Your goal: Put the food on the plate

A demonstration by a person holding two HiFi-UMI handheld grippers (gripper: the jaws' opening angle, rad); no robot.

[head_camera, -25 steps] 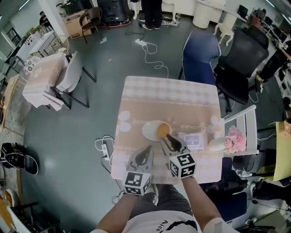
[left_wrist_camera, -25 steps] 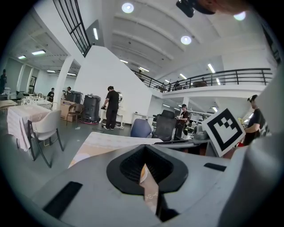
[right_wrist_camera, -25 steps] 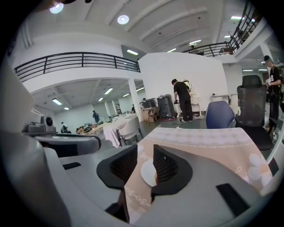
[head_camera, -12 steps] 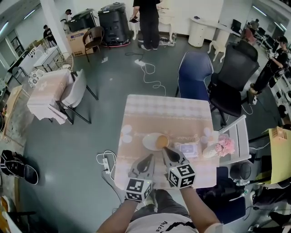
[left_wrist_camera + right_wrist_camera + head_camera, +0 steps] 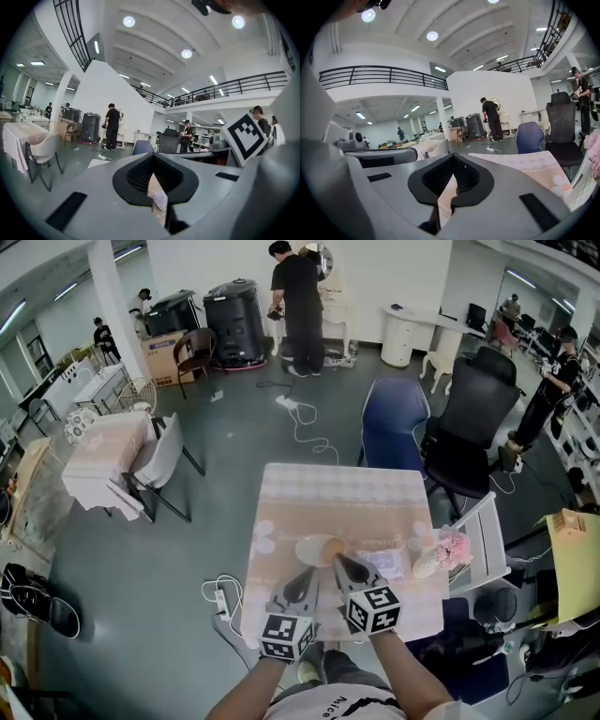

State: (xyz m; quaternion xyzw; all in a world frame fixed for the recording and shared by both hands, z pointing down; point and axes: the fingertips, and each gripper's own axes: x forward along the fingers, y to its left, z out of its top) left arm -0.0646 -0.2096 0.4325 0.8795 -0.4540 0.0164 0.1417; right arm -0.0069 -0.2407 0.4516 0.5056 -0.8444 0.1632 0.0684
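- the food (image 5: 334, 547), a round orange-brown piece, lies on the white plate (image 5: 305, 550) near the front of the table (image 5: 347, 488), which has a pale checked cloth.
- the food sits on the right part of the plate, on the side towards the right gripper.
- the right gripper (image 5: 339, 562) is clenched, jaws together with nothing in them. its tip points at the near edge of the food and sits just beside it; the head view is too small to tell if they touch.
- in the right gripper view the black pads (image 5: 436, 180) meet at the tip (image 5: 453, 157), and only a sliver of cloth shows through the slit below.
- the left gripper (image 5: 306, 576) looks clenched too and holds nothing. it lies on the person's side of the plate, near its rim, left of the food and apart from it.
- in the left gripper view (image 5: 153, 159) the pads close to a point, with only a narrow wedge of patterned cloth visible between them.
- the two grippers lie side by side, both pointing away from the person, with the food ahead of them and nearer the right one.
- right of the plate sit a pale flat tray (image 5: 388, 564) and a bunch of pink flowers (image 5: 453, 545) at the table's right edge.
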